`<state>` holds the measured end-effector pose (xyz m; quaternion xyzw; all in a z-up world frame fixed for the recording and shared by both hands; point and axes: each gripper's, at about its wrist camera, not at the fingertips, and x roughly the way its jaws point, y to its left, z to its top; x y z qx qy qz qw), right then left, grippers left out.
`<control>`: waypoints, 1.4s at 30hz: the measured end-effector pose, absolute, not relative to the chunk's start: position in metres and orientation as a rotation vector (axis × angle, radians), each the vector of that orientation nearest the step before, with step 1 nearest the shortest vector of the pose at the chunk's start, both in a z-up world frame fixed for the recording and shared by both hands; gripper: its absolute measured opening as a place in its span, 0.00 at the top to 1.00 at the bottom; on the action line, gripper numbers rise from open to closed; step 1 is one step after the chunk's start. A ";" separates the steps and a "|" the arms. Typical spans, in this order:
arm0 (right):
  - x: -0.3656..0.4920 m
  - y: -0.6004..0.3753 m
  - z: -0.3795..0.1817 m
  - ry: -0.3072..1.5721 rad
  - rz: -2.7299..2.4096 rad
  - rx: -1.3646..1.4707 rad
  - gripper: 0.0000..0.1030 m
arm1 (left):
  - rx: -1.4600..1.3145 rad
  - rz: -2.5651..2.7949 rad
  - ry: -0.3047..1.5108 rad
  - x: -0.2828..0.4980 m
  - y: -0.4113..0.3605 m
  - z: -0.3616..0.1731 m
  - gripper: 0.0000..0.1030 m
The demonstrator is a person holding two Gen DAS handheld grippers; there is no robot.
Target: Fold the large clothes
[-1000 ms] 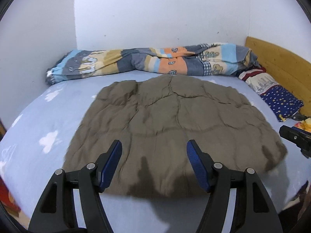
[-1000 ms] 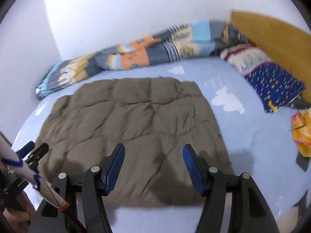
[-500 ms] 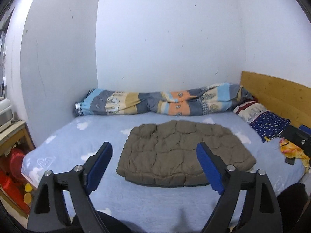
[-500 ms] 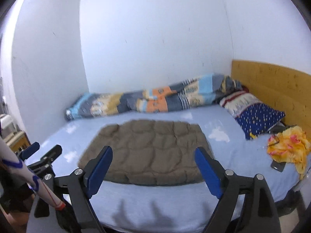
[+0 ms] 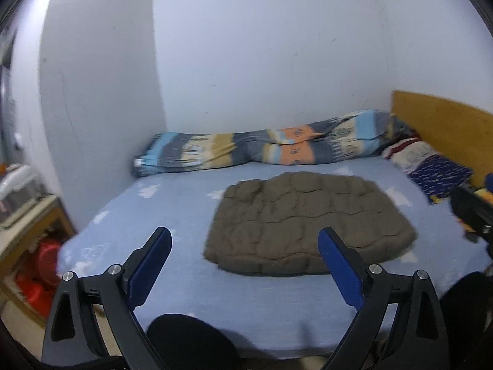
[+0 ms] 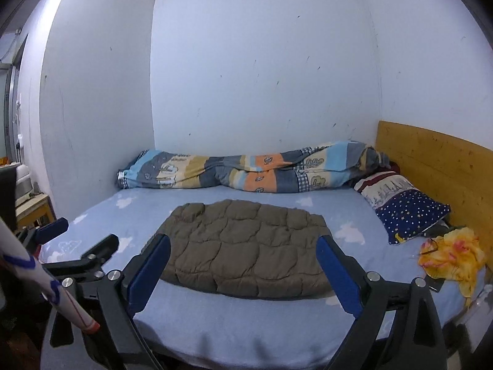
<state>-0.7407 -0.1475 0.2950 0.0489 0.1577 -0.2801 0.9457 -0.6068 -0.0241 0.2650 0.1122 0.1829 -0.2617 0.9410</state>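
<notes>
A brown quilted garment point(image 5: 308, 222) lies folded into a flat rectangle in the middle of the blue bed point(image 5: 172, 209); it also shows in the right wrist view point(image 6: 246, 246). My left gripper point(image 5: 245, 266) is open and empty, held back from the bed's near edge, well short of the garment. My right gripper point(image 6: 243, 274) is open and empty too, also back from the bed, with the garment seen between its blue fingers point(image 6: 337, 277). The left gripper shows at the left of the right wrist view point(image 6: 80, 243).
A rolled patterned quilt point(image 6: 246, 172) lies along the back wall. A star-print pillow point(image 6: 409, 212) and a yellow cloth point(image 6: 453, 252) lie by the wooden headboard point(image 6: 437, 166). A wooden shelf with red items point(image 5: 34, 246) stands left of the bed.
Both grippers have pulled back and up from the garment, which lay right under them a second ago. The garment lies still on the bed.
</notes>
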 end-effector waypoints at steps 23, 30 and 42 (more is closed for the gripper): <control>-0.720 -0.159 0.275 0.414 -0.566 0.117 0.02 | 0.234 -0.560 0.518 -0.585 -0.036 0.246 0.07; -0.716 -0.162 0.273 0.428 -0.565 0.117 0.02 | 0.232 -0.562 0.526 -0.582 -0.037 0.244 0.07; -0.709 -0.164 0.266 0.449 -0.564 0.135 0.02 | 0.243 -0.558 0.535 -0.582 -0.040 0.239 0.07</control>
